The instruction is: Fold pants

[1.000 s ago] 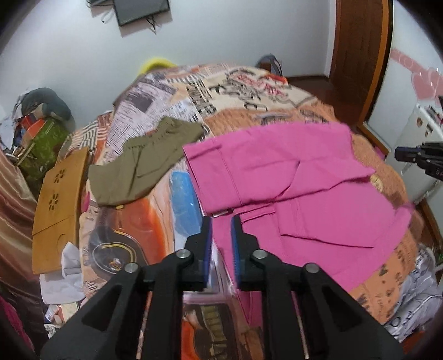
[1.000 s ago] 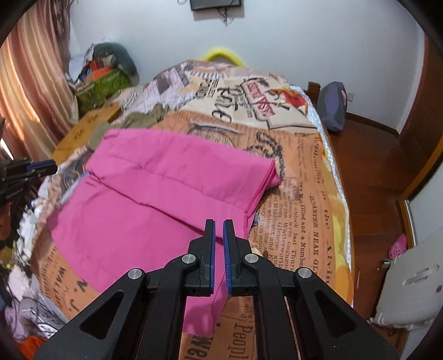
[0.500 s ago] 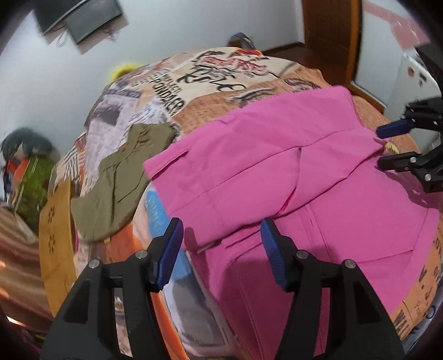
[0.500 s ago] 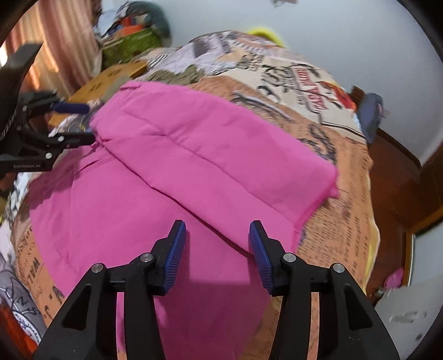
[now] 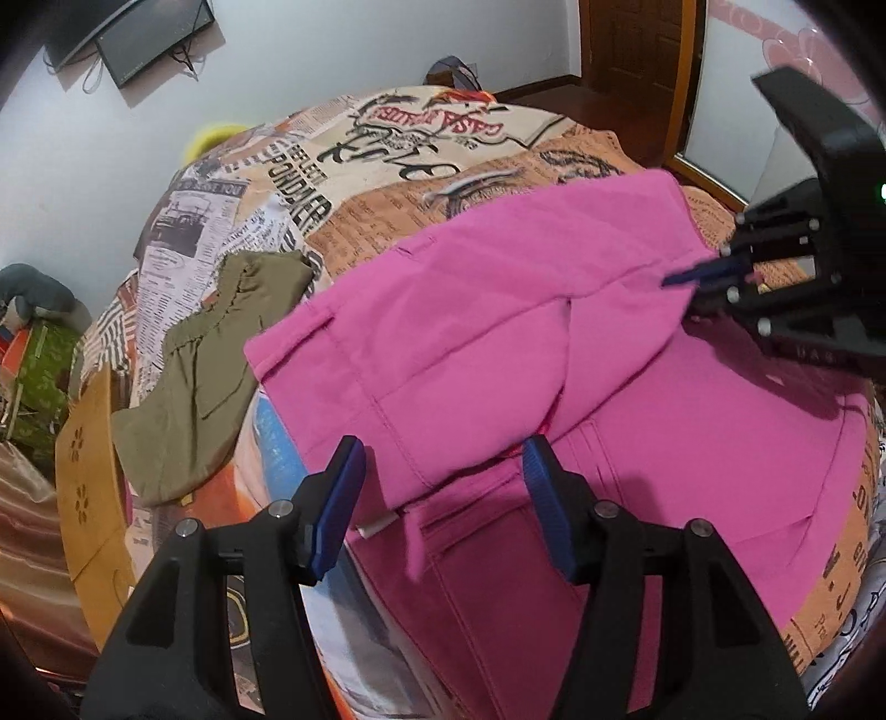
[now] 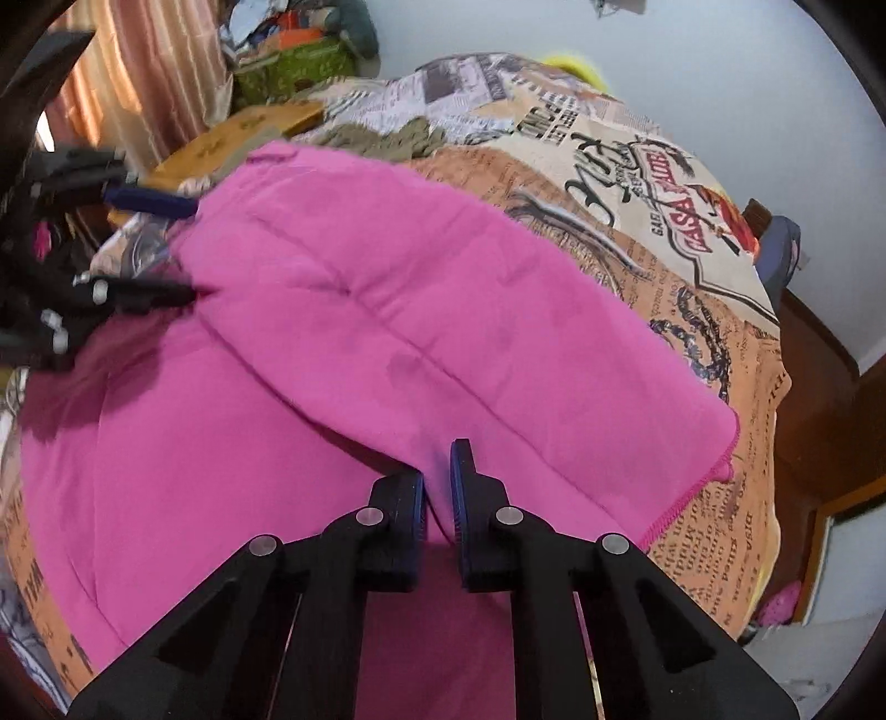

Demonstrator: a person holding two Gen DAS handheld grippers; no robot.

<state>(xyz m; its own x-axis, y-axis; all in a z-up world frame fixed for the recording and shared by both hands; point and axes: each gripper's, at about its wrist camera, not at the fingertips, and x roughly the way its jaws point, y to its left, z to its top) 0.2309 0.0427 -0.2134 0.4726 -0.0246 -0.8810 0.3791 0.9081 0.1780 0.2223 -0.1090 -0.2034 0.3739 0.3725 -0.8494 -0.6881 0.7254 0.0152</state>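
Note:
Pink pants (image 5: pixel 498 332) lie on the bed, partly folded, with an upper layer lying over a lower one; they also fill the right wrist view (image 6: pixel 387 310). My left gripper (image 5: pixel 443 498) is open, its jaws astride the near edge of the folded layer. It shows at the left of the right wrist view (image 6: pixel 183 249), jaws apart at the pants' edge. My right gripper (image 6: pixel 437 487) has its jaws nearly together on the folded layer's edge, pink cloth between them. In the left wrist view it (image 5: pixel 692 288) sits at the pants' right edge.
An olive garment (image 5: pixel 205 354) lies on the printed bedspread (image 5: pixel 387 155) left of the pants. A wooden board (image 5: pixel 88 471) leans at the bed's left side. Clutter and a curtain (image 6: pixel 138 66) stand beyond. A wooden door (image 5: pixel 637 44) and floor are at the right.
Both grippers opened from shut and moved down onto the pants. The right gripper then narrowed onto the folded layer's edge. The left gripper stays open at the near edge.

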